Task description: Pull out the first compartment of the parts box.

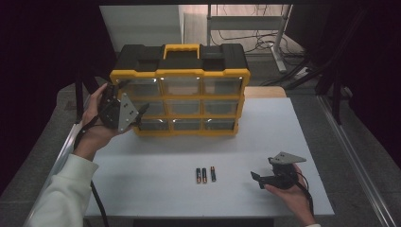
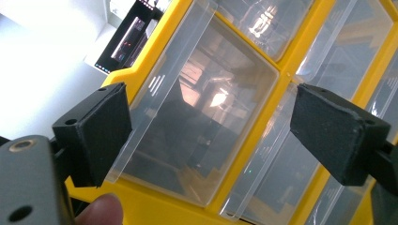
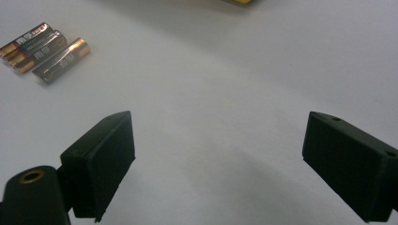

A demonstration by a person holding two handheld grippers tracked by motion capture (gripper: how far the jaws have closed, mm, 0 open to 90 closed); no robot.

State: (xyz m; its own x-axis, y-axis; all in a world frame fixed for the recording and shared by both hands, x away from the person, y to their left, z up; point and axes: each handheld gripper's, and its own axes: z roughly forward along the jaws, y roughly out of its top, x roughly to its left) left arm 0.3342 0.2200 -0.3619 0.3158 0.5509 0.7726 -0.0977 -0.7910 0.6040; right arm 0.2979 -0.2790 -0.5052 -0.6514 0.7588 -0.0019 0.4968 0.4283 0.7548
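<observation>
Batteries (image 1: 205, 175), three of them, lie side by side at lower centre of the counter (image 1: 156, 161), well apart from the organizer (image 1: 179, 90) at upper centre. The left gripper (image 1: 137, 115), jaws spread wide, sits at the organizer's left column, framing a clear drawer (image 2: 197, 112) without touching it. The right gripper (image 1: 257, 178), also spread and empty, hovers at lower right, pointing toward the batteries. Likely step: opening a drawer. Next, the left jaws must close on the drawer's front lip and pull.
</observation>
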